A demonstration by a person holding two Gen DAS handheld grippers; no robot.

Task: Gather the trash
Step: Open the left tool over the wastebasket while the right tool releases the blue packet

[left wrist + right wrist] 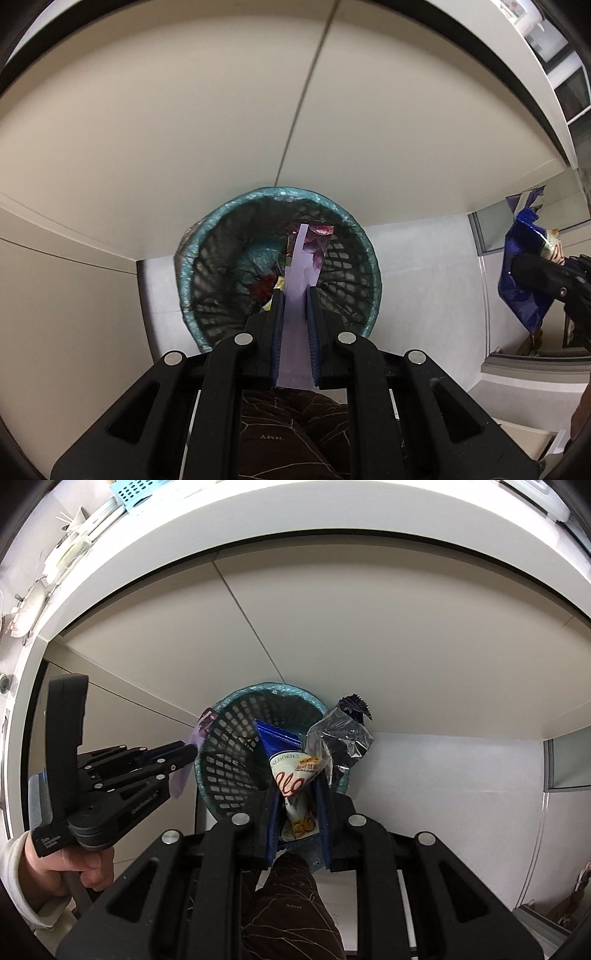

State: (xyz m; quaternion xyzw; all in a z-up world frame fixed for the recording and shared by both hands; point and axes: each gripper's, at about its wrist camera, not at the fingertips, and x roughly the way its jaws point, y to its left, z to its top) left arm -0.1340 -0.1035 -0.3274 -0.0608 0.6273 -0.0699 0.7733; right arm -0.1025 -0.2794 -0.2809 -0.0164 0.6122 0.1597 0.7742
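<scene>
A teal mesh trash basket (354, 236) with a bag liner stands on the white floor against a cream cabinet; it also shows in the right wrist view (229, 746). My left gripper (294, 291) is shut on a lilac wrapper (295, 332) with a fruit print, held above the basket's opening. My right gripper (298, 775) is shut on a blue and white cookie wrapper (291, 782), its crumpled silver inside (340, 734) showing, also over the basket. Some trash (258, 280) lies inside the basket.
Cream cabinet doors (184, 129) rise behind the basket under a white counter edge (258, 542). My brown-trousered leg (288, 904) is below the grippers. A glass door frame (565, 764) stands at the right.
</scene>
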